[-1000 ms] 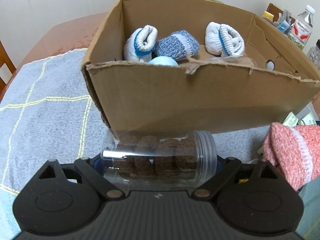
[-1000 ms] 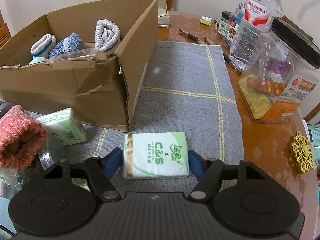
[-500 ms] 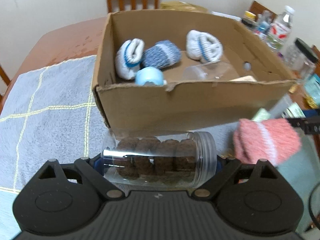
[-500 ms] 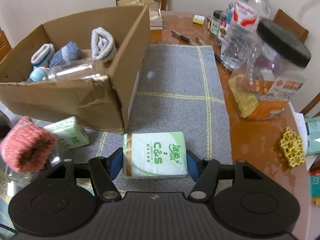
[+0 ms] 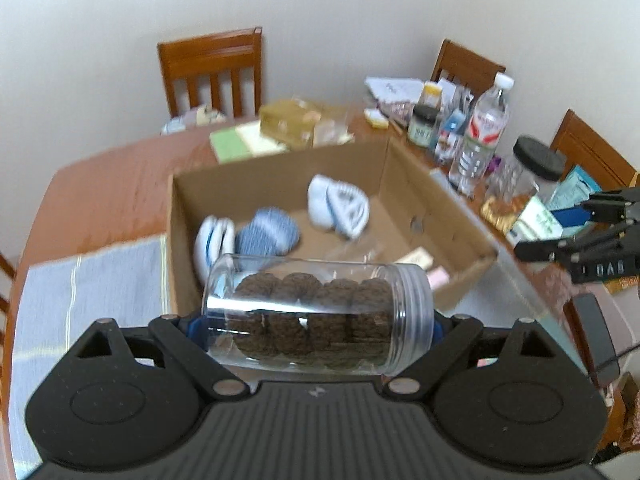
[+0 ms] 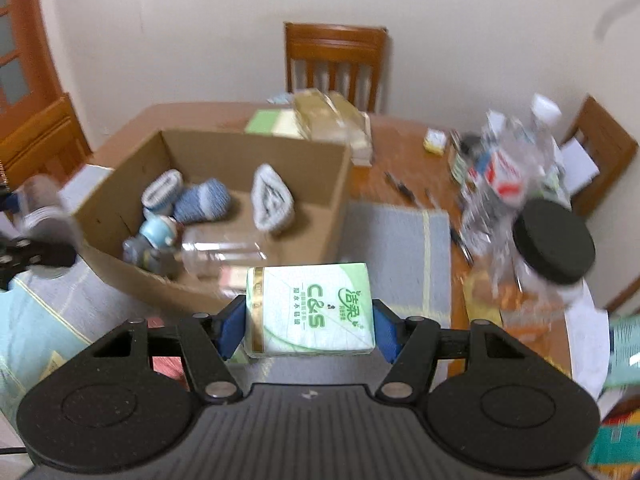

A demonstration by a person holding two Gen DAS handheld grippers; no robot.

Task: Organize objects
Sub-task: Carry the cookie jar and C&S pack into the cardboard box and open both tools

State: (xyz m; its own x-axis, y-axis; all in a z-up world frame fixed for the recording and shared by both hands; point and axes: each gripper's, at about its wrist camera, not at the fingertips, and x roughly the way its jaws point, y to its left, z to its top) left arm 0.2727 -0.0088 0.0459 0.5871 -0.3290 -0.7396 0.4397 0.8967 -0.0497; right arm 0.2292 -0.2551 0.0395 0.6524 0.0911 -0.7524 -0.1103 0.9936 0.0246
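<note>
Wooden chairs and a pale wall are seen behind a cluttered tabletop (image 5: 100, 184) in the left wrist view, where a clear jar of dark biscuits (image 5: 316, 316) is held lying crosswise in the left gripper (image 5: 316, 326), clamped end to end between the blue pads. Ahead of and below that gripper an open cardboard box (image 5: 436, 204) is seen, with rolled socks (image 5: 338, 204) resting inside. Off to its right the right gripper (image 5: 576, 236) is glimpsed, blurred. In the right wrist view the same chairs and wall are shown, and a green tissue pack (image 6: 310, 310) is gripped in the right gripper (image 6: 310, 326), pressed from both sides by the blue pads and held clear of the grey mat (image 6: 396, 240). The box (image 6: 320, 216) lies ahead and to the left of this gripper, with a small figurine (image 6: 158, 232) and an empty clear jar (image 6: 220, 256) inside. The smooth round jar could roll or slip from the pads if it were tilted, and the soft pack could be squeezed out of shape; either load could be knocked on the box wall if lowered too early. A collision of both grippers over the box is judged possible.
</note>
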